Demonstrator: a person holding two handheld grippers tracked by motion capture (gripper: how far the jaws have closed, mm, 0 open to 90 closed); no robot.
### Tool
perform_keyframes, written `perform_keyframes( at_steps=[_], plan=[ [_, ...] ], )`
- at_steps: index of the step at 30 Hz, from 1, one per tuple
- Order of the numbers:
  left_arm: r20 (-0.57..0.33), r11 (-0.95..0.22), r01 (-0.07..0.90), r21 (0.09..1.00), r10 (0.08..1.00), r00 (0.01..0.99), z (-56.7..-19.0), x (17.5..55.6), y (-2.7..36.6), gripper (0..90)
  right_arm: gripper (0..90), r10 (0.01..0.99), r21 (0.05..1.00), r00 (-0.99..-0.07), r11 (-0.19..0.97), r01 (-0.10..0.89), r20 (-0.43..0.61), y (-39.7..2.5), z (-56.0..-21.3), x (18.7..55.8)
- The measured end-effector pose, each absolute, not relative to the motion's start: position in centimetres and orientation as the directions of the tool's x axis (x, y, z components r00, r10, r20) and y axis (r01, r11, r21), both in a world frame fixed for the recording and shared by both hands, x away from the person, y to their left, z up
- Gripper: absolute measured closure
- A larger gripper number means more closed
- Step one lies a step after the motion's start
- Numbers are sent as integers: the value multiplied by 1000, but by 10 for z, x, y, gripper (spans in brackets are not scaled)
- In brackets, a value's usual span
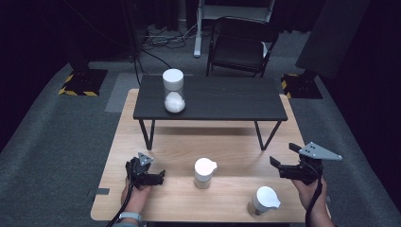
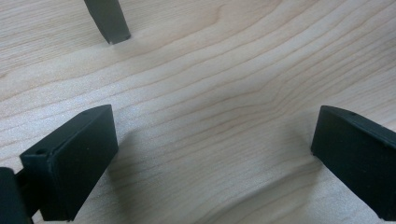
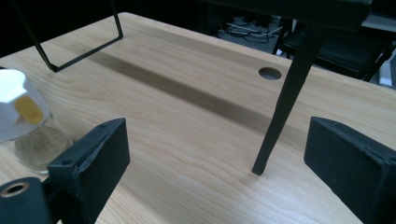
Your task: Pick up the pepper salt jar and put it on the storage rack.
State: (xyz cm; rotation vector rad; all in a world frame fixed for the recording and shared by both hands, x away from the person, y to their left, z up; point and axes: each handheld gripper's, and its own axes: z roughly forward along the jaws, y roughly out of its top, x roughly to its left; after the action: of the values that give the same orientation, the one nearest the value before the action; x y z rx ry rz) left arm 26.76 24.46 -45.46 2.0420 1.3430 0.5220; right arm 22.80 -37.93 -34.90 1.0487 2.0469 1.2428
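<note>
Black jaws stand wide apart and empty on both the left gripper [image 1: 158,177] and the right gripper [image 1: 280,166], low over the pale wooden counter [image 1: 165,156]. Between them, lower centre of frame, stands the white-lidded clear shaker jar [image 1: 204,173]; a second white-lidded jar [image 1: 263,200] sits lower right. Likely approach stage; next, one gripper must close in on a jar.

The person's left hand [image 1: 136,191] comes in low and holds the left gripper [image 1: 158,178] close above the wood. Its two black jaws are spread wide apart with nothing between them. The right hand [image 1: 309,189] holds the right gripper [image 1: 283,161] a bit higher, tipped inward. Its jaws are also wide apart and hold nothing. A dark cable hangs down by each wrist.
</note>
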Motion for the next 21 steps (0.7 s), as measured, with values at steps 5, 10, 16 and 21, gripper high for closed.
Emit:
perform_keyframes(
  at_steps=[5,10,16,21],
  plan=[
    [-15,-281,666,692,916,402,-455,268,245,2,68,824,896,-563,298,329,-68,-368,-344,220],
    [-15,-281,665,692,915,403,-455,268,245,2,68,815,896,-576,301,328,-63,-358,-343,218],
    [-15,-284,664,691,913,407,-455,268,246,2,71,814,897,-578,291,333,-50,-344,-341,212],
    [-14,-285,664,691,913,407,-454,268,246,3,71,811,901,-583,290,322,-53,-332,-339,207]
  ],
)
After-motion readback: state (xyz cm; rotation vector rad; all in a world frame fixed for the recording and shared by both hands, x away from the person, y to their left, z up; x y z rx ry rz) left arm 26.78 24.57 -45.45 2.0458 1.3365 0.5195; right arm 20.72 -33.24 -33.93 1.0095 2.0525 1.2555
